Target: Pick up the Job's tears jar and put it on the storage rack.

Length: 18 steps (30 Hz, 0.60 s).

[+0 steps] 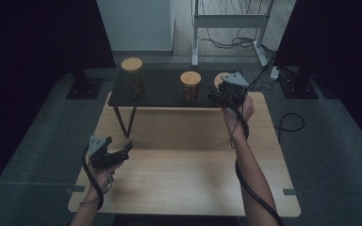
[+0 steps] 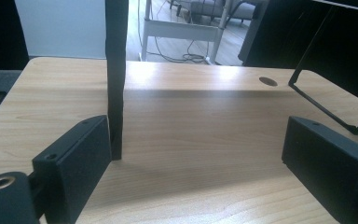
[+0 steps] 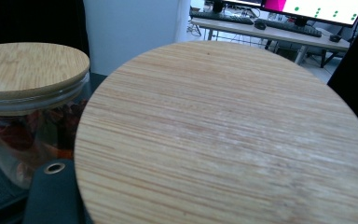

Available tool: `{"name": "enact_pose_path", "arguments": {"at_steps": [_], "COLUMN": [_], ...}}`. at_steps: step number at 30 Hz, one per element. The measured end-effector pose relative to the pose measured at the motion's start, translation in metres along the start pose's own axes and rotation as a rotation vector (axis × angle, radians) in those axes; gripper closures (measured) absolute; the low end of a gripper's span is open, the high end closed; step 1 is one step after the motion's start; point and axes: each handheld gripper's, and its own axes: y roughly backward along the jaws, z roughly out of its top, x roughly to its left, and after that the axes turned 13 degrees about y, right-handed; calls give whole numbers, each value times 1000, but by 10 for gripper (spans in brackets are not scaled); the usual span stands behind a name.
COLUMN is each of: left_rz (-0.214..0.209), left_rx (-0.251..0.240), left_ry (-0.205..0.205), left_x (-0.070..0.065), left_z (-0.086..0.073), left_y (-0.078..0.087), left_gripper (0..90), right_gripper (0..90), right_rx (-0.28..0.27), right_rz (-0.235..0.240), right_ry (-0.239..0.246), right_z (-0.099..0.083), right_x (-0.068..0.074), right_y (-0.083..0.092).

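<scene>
Now right tongs [image 1: 219, 94] clamp jar lid [image 3: 228, 135], black shelf [image 1: 160, 89]

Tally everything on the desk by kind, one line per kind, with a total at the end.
Glass jars with wooden lids: 3, the tall left jar, the middle jar and the right jar, whose lid fills the right claw view.
Black raised shelf: 1
Hand-held claws: 2, counting the left claw, open over the wooden desk.
Total: 6

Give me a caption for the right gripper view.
Right gripper at a jar's round wooden lid, a second lidded glass jar beside it.
</scene>
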Motion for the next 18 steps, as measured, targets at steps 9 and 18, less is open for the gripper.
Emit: {"name": "enact_pose_path", "arguments": {"at_steps": [9, 18], "left_rz": [3, 8], "left_rx": [2, 9], "left_ry": [1, -1], "left_x": [1, 1], "left_z": [0, -1], "left_y": [-1, -3], "left_gripper": [76, 77], "right_gripper": [251, 251], "right_rx": [16, 19], "right_rz": [-5, -6], "right_ry": [-13, -25], "right_z": [-3, -8], "right_x": [-1, -3], "right_y": [-10, -16]}}
